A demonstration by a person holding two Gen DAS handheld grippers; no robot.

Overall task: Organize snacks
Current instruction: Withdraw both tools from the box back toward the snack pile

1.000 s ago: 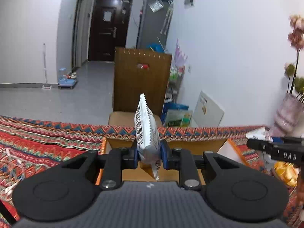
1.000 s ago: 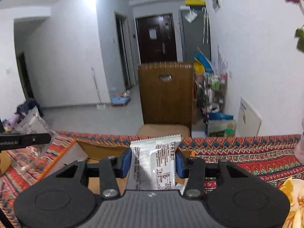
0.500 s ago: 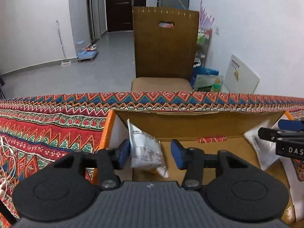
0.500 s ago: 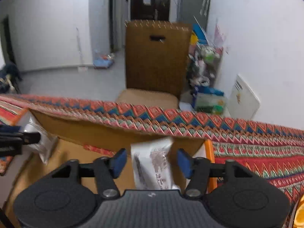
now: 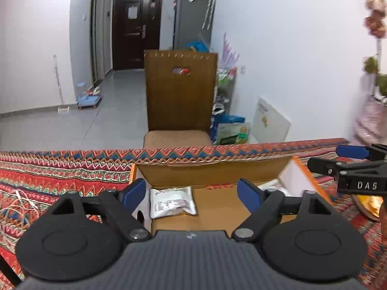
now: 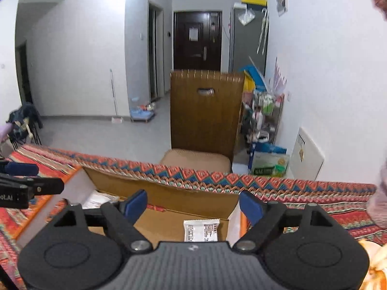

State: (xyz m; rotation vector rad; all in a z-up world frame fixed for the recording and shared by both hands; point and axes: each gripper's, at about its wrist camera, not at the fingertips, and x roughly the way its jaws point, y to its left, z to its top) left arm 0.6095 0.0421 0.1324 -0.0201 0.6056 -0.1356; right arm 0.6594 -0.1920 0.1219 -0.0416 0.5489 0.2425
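Both my grippers, left gripper and right gripper, have just been opening, fingers wide and empty; one white snack packet and another packet lie in the cardboard box; more snacks probably remain.

"DAS" on the right gripper; "ot.AI" on the left gripper.

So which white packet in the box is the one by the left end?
The packet lying flat ahead of the open left gripper. The other packet lies by the right wall, under the open right gripper.
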